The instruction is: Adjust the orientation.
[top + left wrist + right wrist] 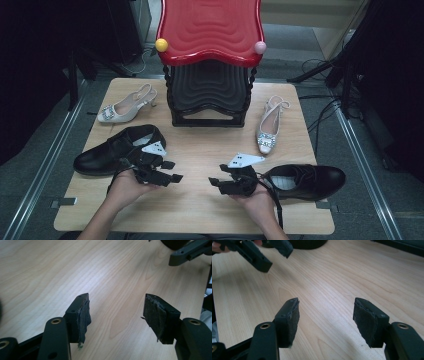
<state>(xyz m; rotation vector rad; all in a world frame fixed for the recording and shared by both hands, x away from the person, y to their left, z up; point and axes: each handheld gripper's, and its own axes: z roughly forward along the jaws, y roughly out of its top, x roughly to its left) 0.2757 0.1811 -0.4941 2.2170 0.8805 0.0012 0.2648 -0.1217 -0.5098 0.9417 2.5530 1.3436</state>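
High view. A light wooden table (200, 210) carries 2 glossy black leather lace-up shoes and 2 pale slingback heeled shoes with jewelled buckles, plus a black stepped stand with a red moulded top (210, 30) at the far edge. The left gripper (170, 172) lies just beside the left black shoe (112, 150); the right gripper (217, 182) lies just beside the right black shoe (305, 180). The 2 grippers face each other across bare wood, near but apart. One pale shoe (125, 107) lies far left, the other (270, 125) right of the stand. No writing or brand can be read on any item.

Left gripper view. The 2 padded jaws stand wide apart over bare wood, holding nothing; the right gripper (190, 252) shows at top right.

Right gripper view. The 2 padded jaws likewise stand wide apart and hold nothing; the left gripper (269, 253) shows at top left.
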